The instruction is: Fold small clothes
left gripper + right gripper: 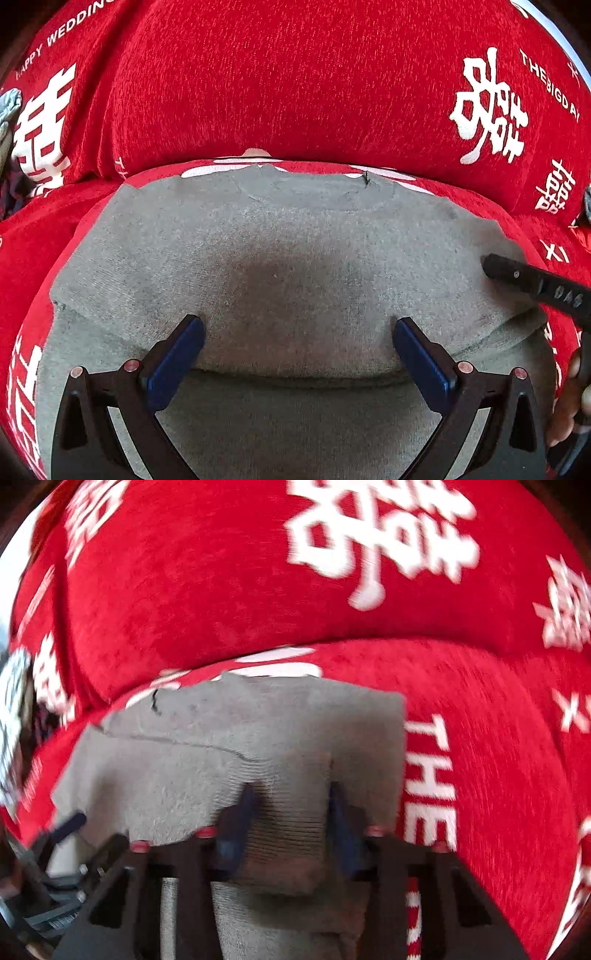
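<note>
A: Where was the garment [280, 258]?

B: The grey knit lay folded on the red cover [280, 81], its far edge by the seam where the cover rose into a cushion. A dark thread or tag sat at that edge; I couldn't tell which.

A: And the left gripper [297, 347]?

B: Jaws spread wide over the upper fold, pads clear of the cloth, nothing between them but the flat knit beneath.

A: The right gripper [291, 812]?

B: Narrow, with a ribbed strip of the garment between the blue pads. That view was motion-blurred, so I couldn't make out whether the pads pressed the cloth.

A: Anything else hidden?

B: The garment's near part ran under both grippers and off frame. From the left view, only one black finger [517, 275] of the right gripper showed over the garment's right edge, and part of a hand [570, 402], cut off at the rim. A grey crumpled thing [9, 107] at the cover's left edge was unreadable.
</note>
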Demonstrator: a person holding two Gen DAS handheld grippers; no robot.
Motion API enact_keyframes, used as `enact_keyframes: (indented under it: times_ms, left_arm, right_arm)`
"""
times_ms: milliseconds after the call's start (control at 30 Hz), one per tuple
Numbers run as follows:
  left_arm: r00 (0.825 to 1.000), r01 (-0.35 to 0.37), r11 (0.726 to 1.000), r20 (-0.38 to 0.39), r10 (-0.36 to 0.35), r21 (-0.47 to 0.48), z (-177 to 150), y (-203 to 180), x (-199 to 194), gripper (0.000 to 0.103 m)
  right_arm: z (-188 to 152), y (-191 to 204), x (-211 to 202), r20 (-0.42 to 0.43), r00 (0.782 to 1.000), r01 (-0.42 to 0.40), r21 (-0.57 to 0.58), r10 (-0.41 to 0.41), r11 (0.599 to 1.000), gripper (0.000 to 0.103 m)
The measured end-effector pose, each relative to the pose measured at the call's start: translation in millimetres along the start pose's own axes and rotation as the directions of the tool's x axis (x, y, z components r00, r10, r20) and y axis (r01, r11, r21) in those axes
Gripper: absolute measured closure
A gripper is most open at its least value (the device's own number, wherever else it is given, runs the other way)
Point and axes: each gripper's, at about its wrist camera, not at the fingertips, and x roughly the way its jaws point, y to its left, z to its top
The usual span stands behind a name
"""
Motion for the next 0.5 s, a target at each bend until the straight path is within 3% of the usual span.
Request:
enact_keyframes:
  times_ms: [33,133,267,433,500]
  left_arm:
    - [1.000,0.000,1.000,0.001,0.000,0.000,0.5,-0.7,0.1,0.000]
    - [1.000,0.012,1.000,0.006,-0.012,-0.008,0.6,0.1,-1.1,0.000]
    - [0.999,0.044,0.999,0.012,-0.044,-0.021,0.4,2.2,-2.9,0.000]
    - [0.999,0.032,0.999,0.005,-0.032,-0.014,0.0,-0.6,-1.4,0.000]
    - [0.999,0.034,0.999,0.001,-0.034,-0.014,0.4,-0.4,-0.8,0.000]
  right_arm:
    - [-0.8,4.2,-0.4,0.007,1.000,0.008,-0.019,-0.008,1.000,0.092]
    - [-3.2,9.0,-8.5,0.043,0.999,0.007,-0.029,-0.006,1.000,0.096]
    - [-10.3,0.0,-27.8,0.115,0.992,0.046,0.021,-0.048,0.999,0.096]
    - [-18.0,0.4,-14.8,0.066,0.994,0.088,0.012,-0.089,0.996,0.095]
    - [-14.5,2.7,-13.8,0.046,0.994,0.102,0.001,-0.102,0.995,0.086]
